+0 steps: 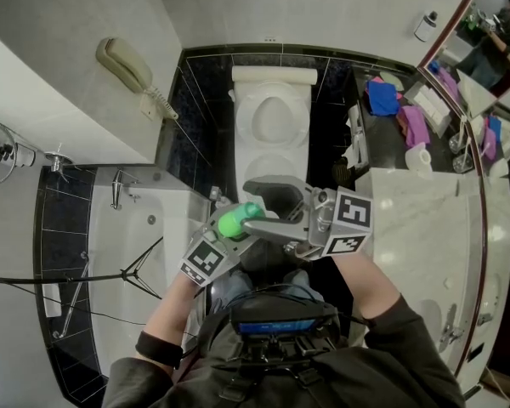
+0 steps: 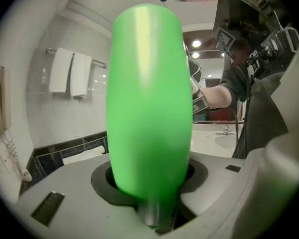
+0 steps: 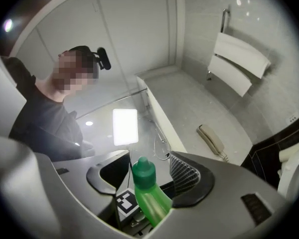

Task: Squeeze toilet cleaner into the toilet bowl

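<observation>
A bright green toilet cleaner bottle (image 1: 235, 221) hangs in front of me, above the near end of the white toilet (image 1: 272, 117). My left gripper (image 1: 229, 238) is shut on its body, which fills the left gripper view (image 2: 149, 98) between the grey jaws. My right gripper (image 1: 268, 209) reaches in from the right, its jaws on either side of the bottle's top. In the right gripper view the green cap (image 3: 143, 171) stands between the pads with a gap on each side, the ridged pad (image 3: 182, 173) clear of it. The right gripper (image 3: 144, 176) is open.
A white bathtub (image 1: 127, 253) lies to the left, with a wall phone (image 1: 132, 66) above it. At the right is a marble vanity counter (image 1: 425, 219) with a paper roll (image 1: 418, 155) and coloured cloths (image 1: 381, 96). Dark tiles surround the toilet.
</observation>
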{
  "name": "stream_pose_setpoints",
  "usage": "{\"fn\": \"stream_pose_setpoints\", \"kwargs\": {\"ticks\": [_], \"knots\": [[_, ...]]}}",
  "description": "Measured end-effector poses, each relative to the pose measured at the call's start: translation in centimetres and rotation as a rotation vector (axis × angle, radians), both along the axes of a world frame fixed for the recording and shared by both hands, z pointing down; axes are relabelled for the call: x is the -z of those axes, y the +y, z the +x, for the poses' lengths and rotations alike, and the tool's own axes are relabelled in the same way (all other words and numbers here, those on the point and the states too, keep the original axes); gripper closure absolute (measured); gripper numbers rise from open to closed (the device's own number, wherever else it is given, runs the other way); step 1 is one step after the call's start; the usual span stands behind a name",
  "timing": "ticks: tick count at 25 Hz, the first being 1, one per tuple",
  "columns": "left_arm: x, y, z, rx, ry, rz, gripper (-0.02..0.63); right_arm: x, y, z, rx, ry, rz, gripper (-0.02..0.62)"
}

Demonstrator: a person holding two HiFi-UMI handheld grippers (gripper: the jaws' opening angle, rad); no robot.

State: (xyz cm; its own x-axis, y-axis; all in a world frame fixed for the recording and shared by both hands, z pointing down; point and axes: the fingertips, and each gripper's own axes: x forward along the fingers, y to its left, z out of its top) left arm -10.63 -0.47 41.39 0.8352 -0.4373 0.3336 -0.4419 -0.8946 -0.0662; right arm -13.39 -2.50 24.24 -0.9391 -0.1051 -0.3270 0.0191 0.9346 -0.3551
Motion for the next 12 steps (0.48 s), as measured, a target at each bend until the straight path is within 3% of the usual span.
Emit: {"fn": "stream_pose_setpoints", "kwargs": {"ticks": [3, 12], "knots": [[0.2, -2.1, -1.1, 0.113, -0.020, 0.073, 0.410, -0.1, -1.1, 0.0, -0.072, 0.008, -0.101, 0.276], [0.1, -7.6, -5.6, 0.502, -0.183, 0.283, 0.410, -2.5, -2.8, -0.2, -0.187, 0.029, -0.484, 0.274]]}}
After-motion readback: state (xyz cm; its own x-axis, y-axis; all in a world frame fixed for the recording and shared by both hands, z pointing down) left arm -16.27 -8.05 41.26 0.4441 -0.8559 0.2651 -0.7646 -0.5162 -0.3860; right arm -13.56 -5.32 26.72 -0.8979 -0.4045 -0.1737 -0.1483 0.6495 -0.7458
